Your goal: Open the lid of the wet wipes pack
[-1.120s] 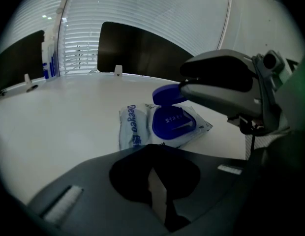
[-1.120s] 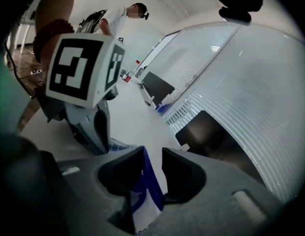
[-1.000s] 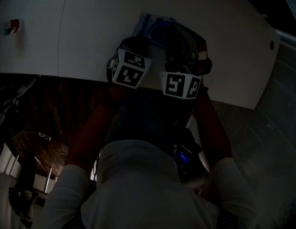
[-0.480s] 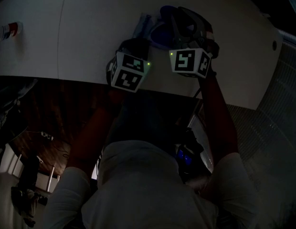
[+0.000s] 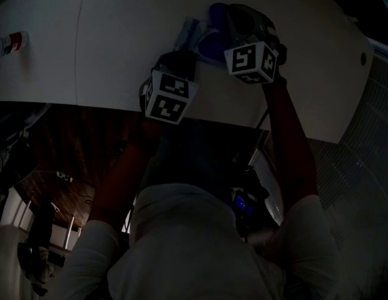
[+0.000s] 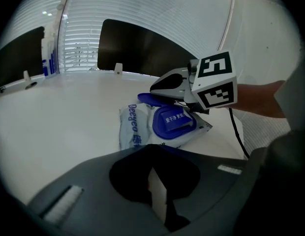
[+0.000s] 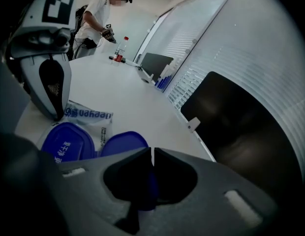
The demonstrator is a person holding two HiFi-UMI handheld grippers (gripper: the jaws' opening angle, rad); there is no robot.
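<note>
Right now your left tongs (image 6: 153, 177) are clenched on the near end of the wipes pack (image 6: 135, 128), which lies flat on the white surface (image 6: 69, 113). Your right tongs (image 7: 152, 155) have just been closing and pinch its raised blue lid (image 7: 124, 142).

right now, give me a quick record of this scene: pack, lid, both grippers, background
pack: wet wipes pack lying flat on the white table
lid: blue lid swung clear of its blue base
left: left gripper, jaws shut on the pack's near edge
right: right gripper, jaws have just been closing and now pinch the lid's edge
background: a person at the table's far end, with a bottle standing near them
</note>
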